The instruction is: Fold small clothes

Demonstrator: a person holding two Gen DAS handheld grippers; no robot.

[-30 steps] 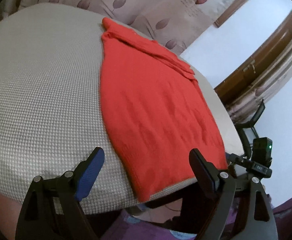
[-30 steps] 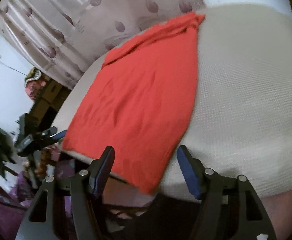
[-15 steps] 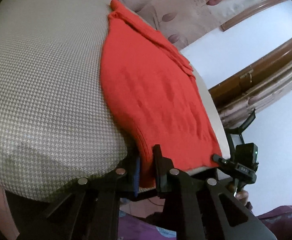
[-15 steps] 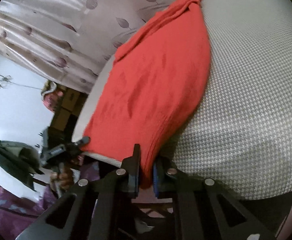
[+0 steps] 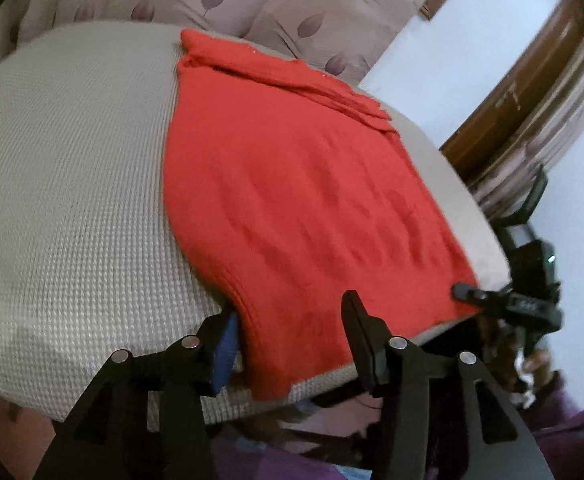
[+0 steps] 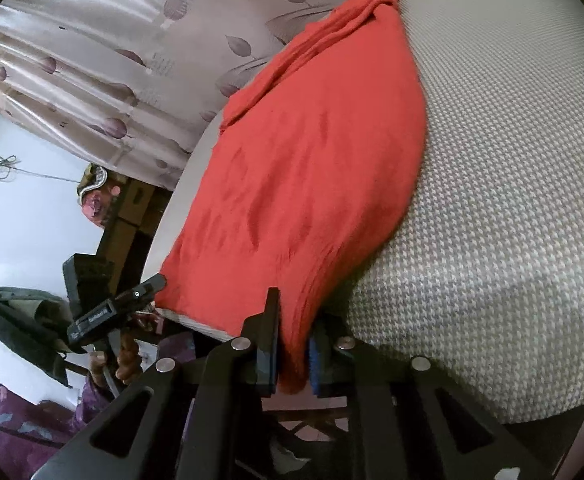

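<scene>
- The red garment (image 5: 304,200) lies flat on the grey woven cover (image 5: 67,184), its collar end toward the curtain (image 5: 251,4) and its hem at the near edge.
- The right gripper (image 6: 294,356) is clamped tight on one hem corner; the cloth bunches between its pads.
- The left gripper (image 5: 287,344) stands partly apart and its jaws are opening; the other hem corner hangs between them, and only the blue pad looks close to the cloth.
- Step in hand, as judged: take both hem corners for a fold toward the collar.
- Re-seat the left jaws squarely over the ribbed hem before lifting.
- Raise both corners evenly to avoid a skewed fold.
</scene>
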